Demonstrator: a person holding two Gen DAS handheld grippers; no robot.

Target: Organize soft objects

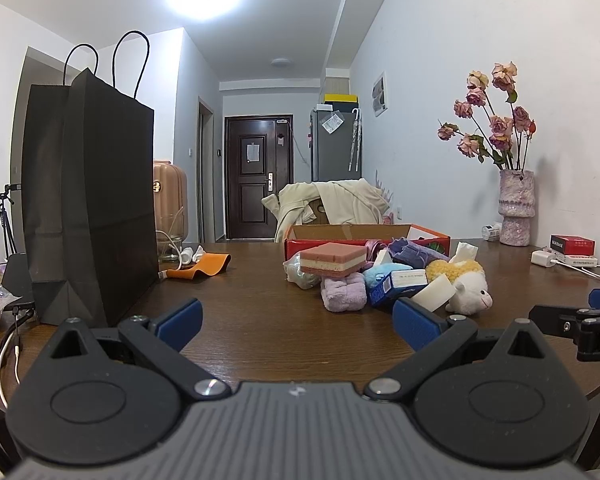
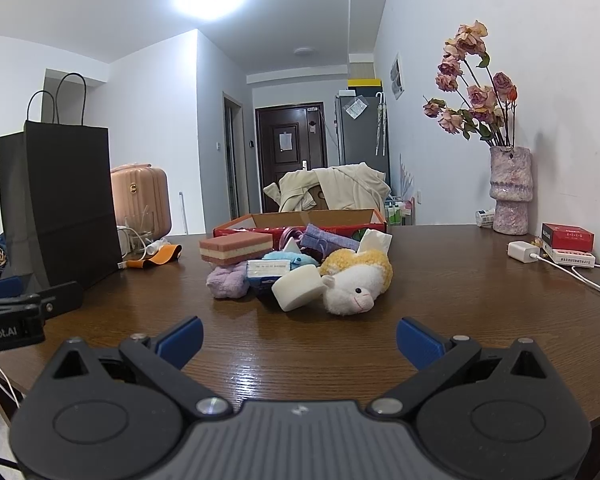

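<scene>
Left wrist view, my left gripper (image 1: 298, 322) jaws spread apart above the wooden table (image 1: 260, 312), my right gripper (image 2: 300, 340) likewise apart and holding nothing, soft-object pile with plush sheep (image 2: 358, 280), layered sponge (image 2: 236, 247), lilac towel (image 2: 228, 282) at table centre, near the red box (image 2: 300, 222), black paper bag (image 1: 88, 200) far left.

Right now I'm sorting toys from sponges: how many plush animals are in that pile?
2. A white and yellow plush sheep lies at the pile's right front; a blue plush sits behind the white round sponge. Others may be hidden.
</scene>
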